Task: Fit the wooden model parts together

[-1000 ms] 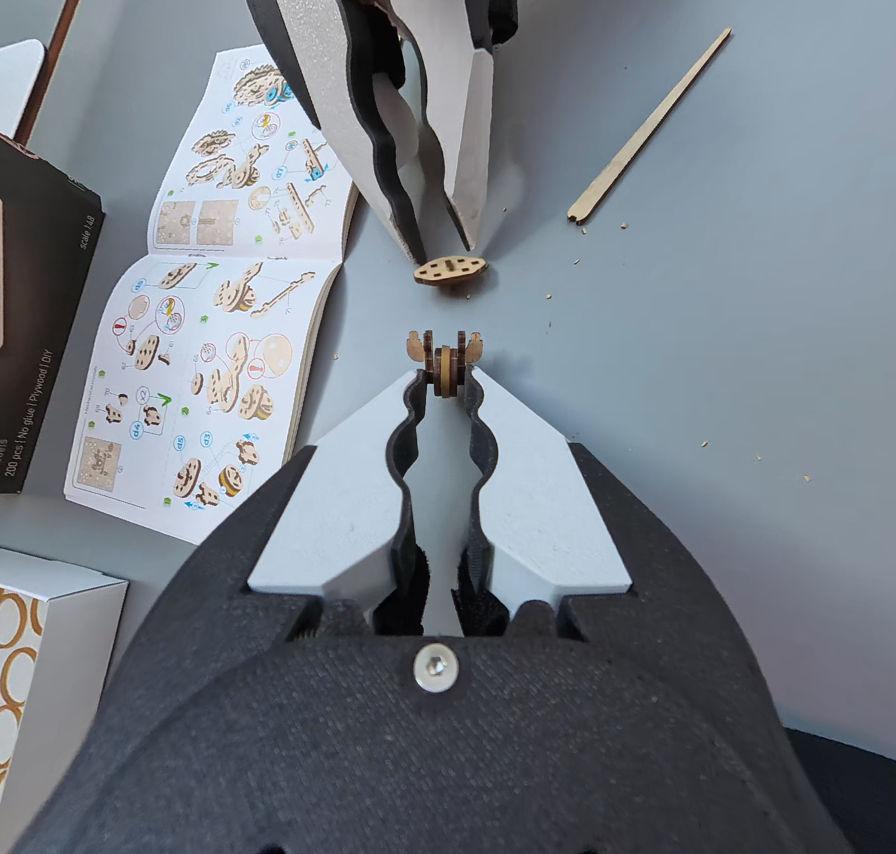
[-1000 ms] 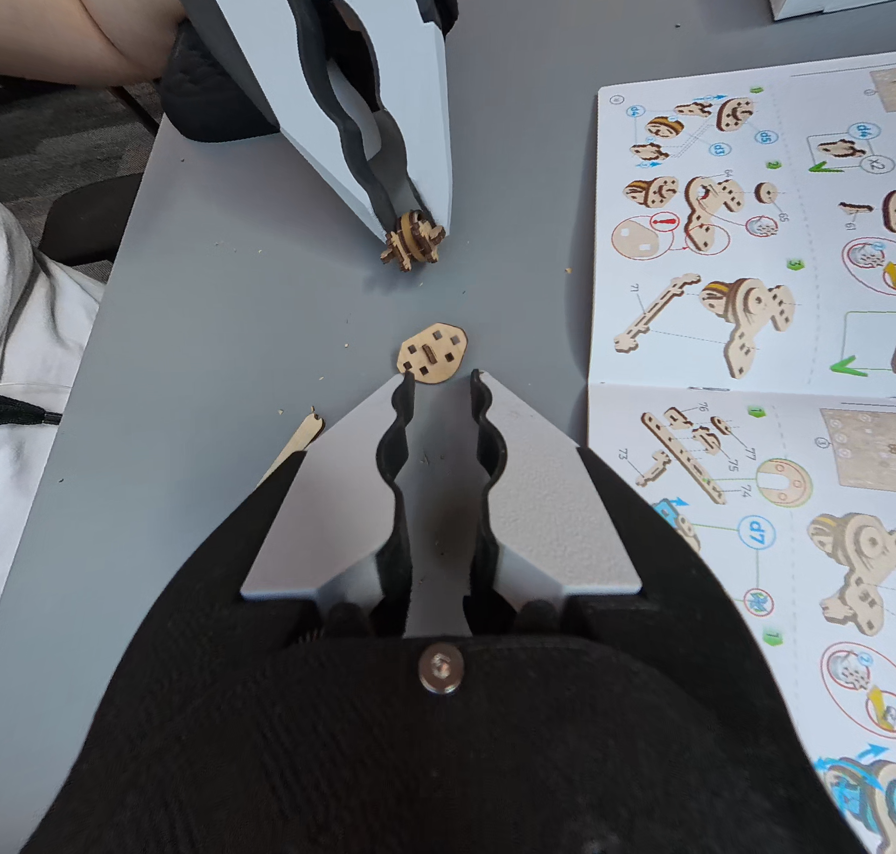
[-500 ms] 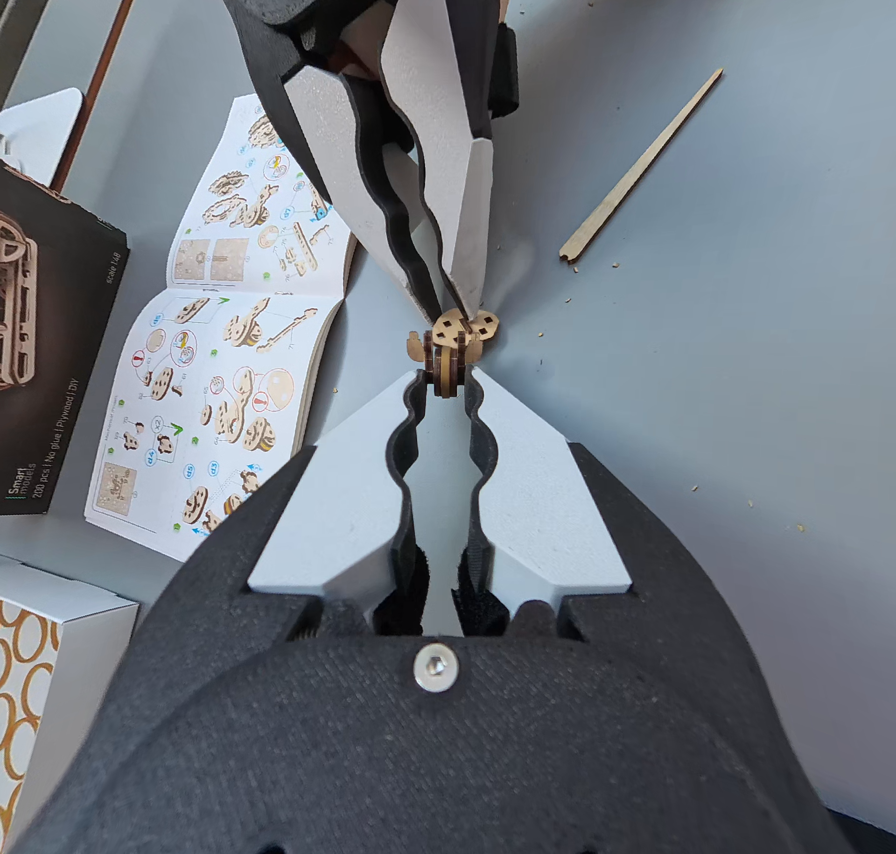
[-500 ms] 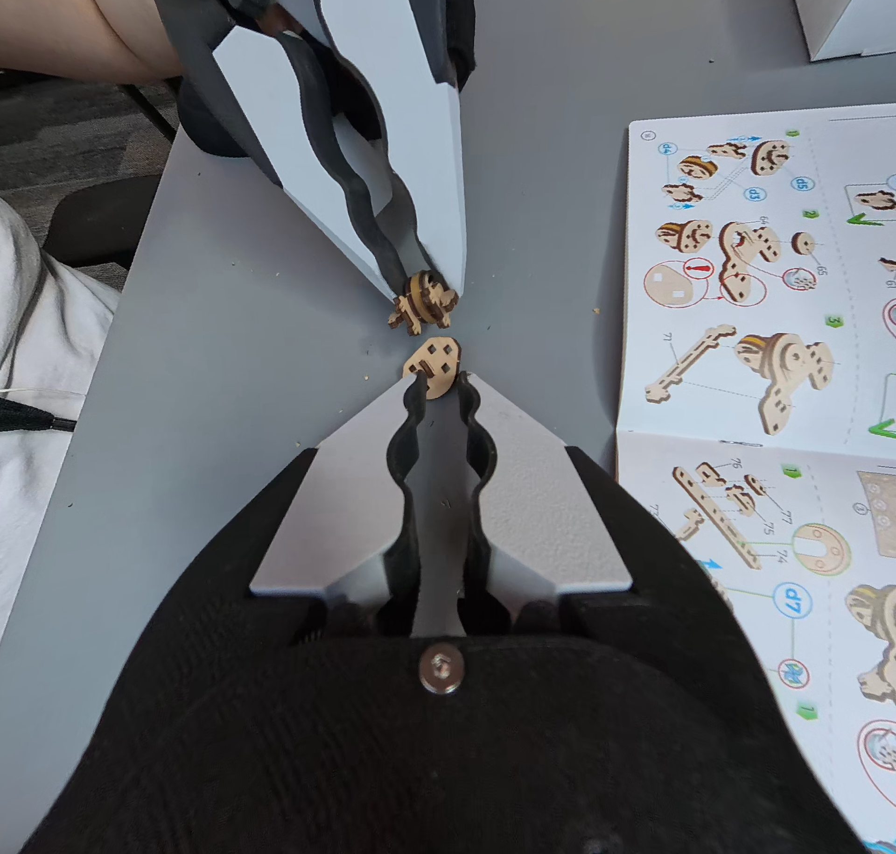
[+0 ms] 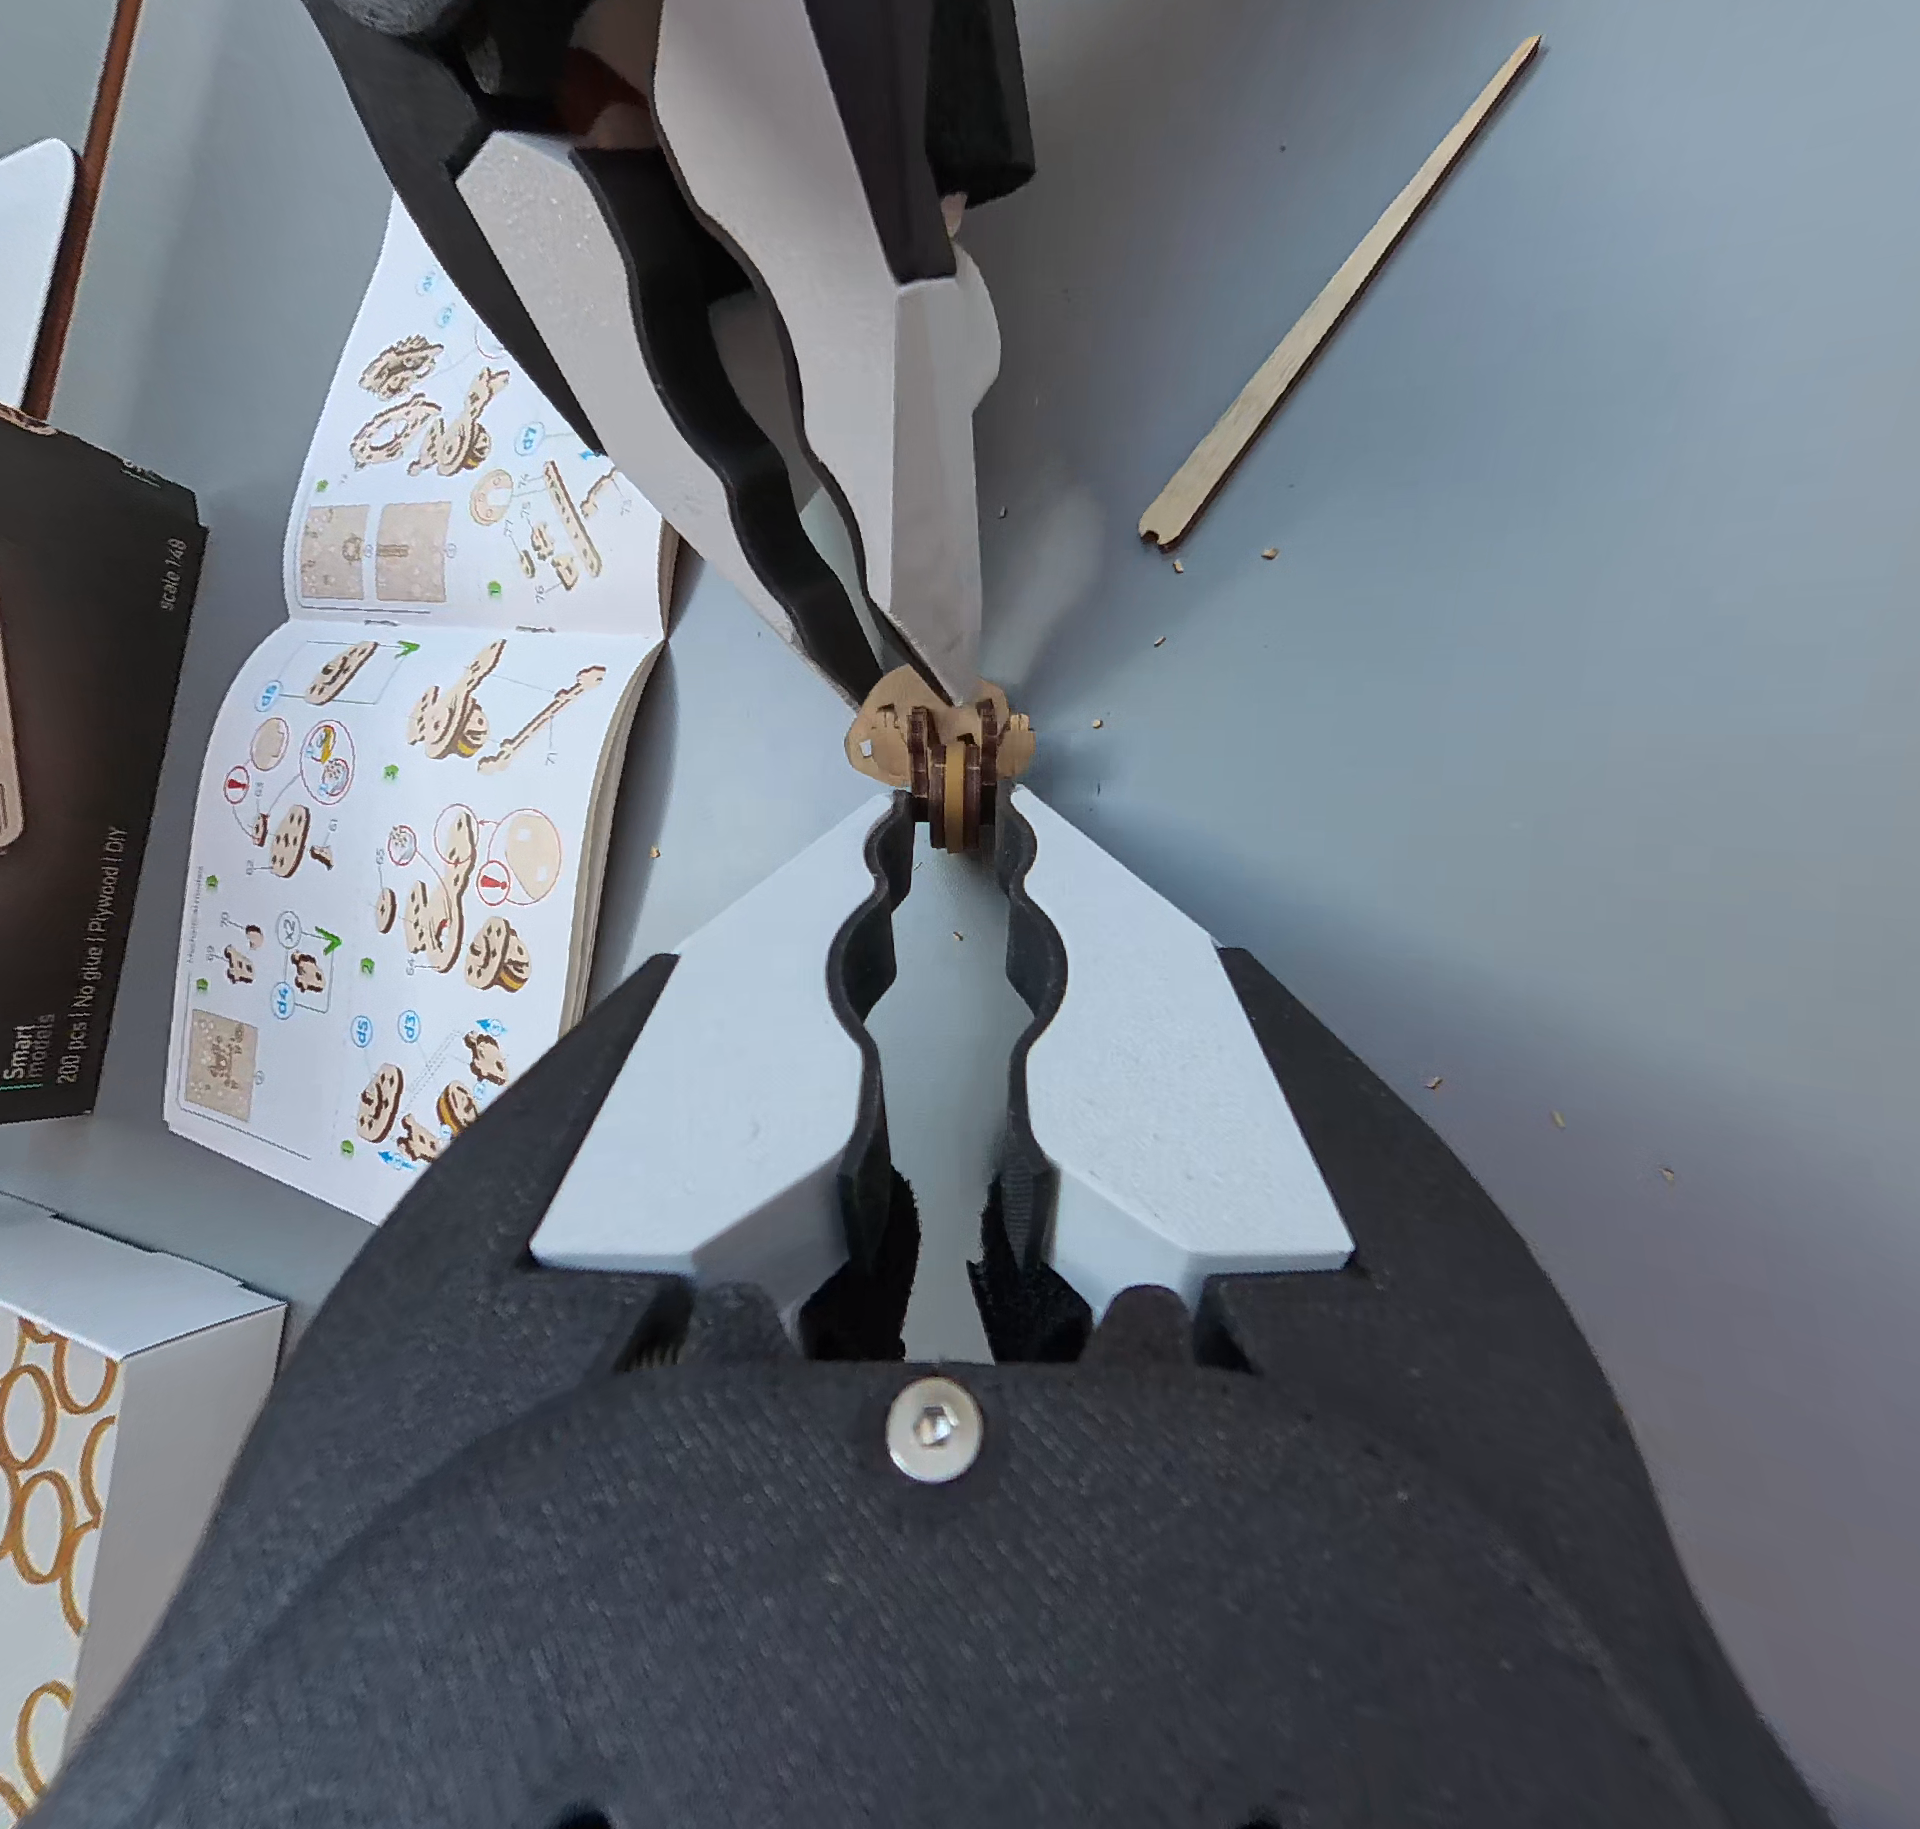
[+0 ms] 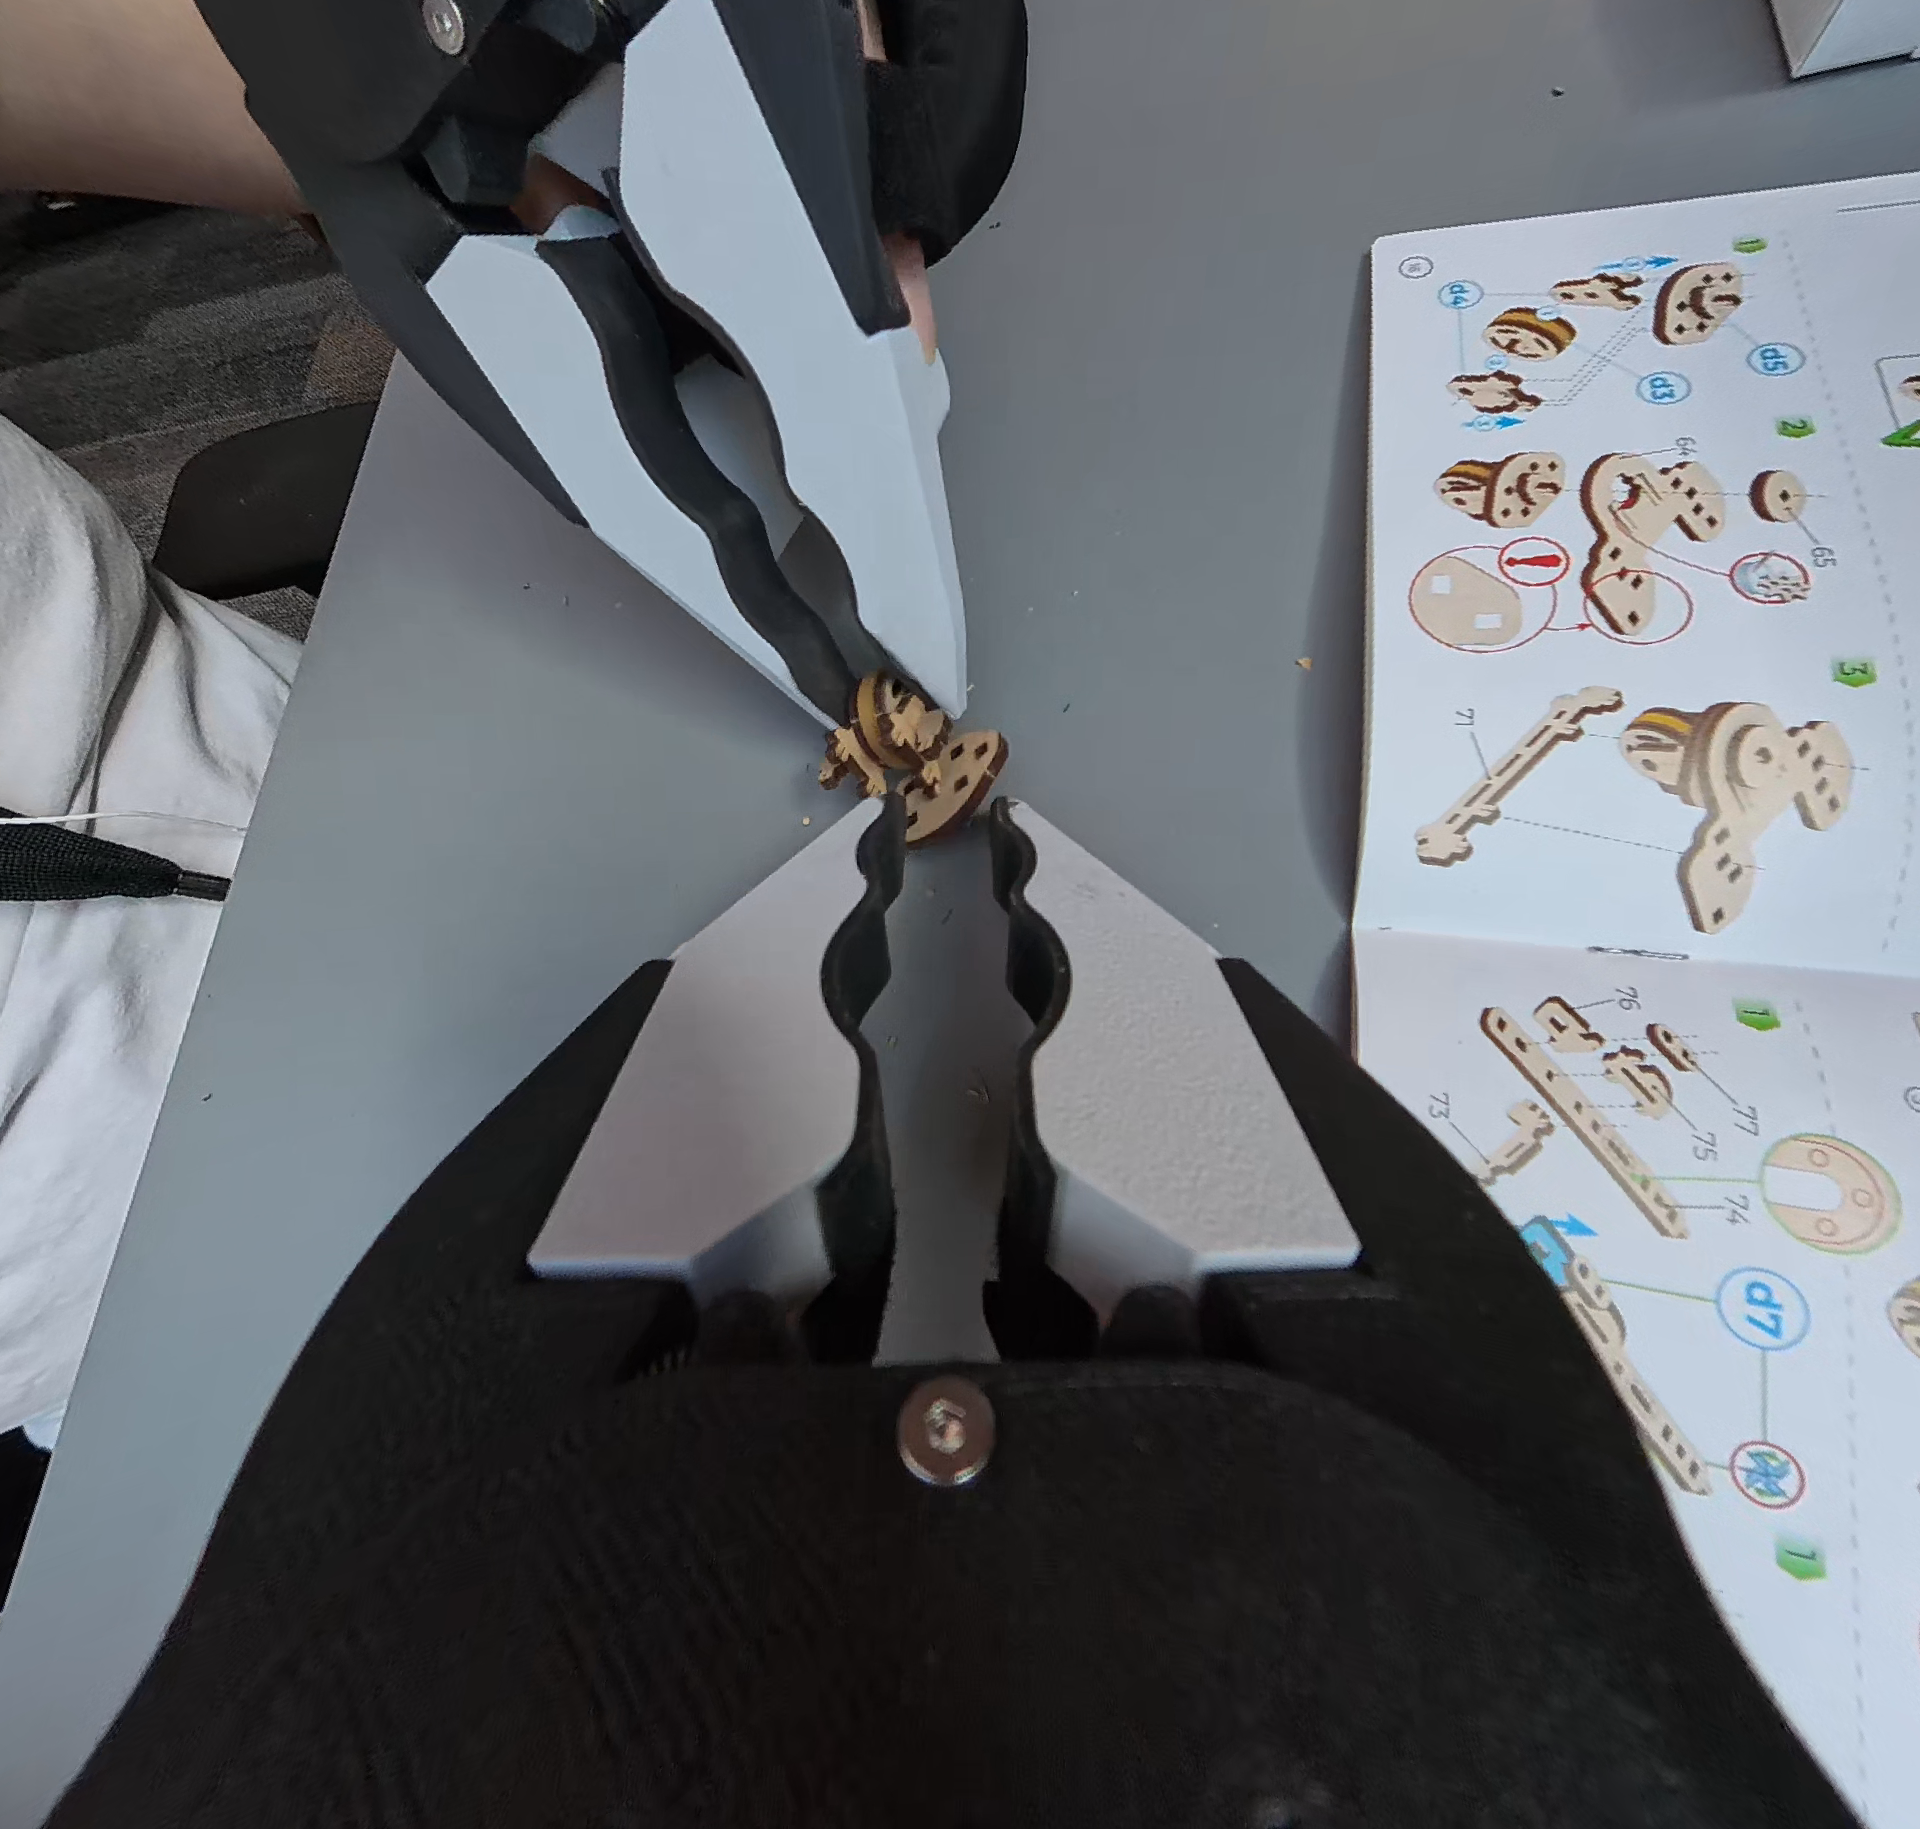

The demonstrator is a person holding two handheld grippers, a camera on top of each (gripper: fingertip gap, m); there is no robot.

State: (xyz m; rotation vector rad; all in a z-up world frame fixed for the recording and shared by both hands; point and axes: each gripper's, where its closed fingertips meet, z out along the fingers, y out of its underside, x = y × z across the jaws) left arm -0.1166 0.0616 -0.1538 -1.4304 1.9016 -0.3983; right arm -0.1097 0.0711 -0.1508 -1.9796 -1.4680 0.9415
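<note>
Left gripper (image 5: 948,813) is clamped on a small stacked wooden assembly (image 5: 956,792), pinched at the very fingertips; jaws nearly closed, only the width of the layered discs between them. The assembly sticks out forward past the tips, with little lobed tabs on either side.

Right gripper (image 6: 940,823) comes in from the opposite side, tip to tip with the left one. It grips a flat oval wooden plate (image 6: 951,787) with small square slots, held by its edge between narrowly parted jaws. In the left wrist view the same plate (image 5: 883,730) sits just behind the assembly, touching it, its face against the assembly's left side. Whether any tab is actually seated in a slot, cannot tell.

Both parts are lifted above the grey table (image 5: 1558,844), right between the two sets of fingertips.

Off to the side: an open instruction booklet (image 5: 416,844) lying flat, a dark box (image 5: 83,792) beyond it, a white patterned box (image 5: 94,1467) nearer, and a thin wooden stick (image 5: 1340,293) lying loose well apart from the grippers. Wood crumbs scattered on the table.
</note>
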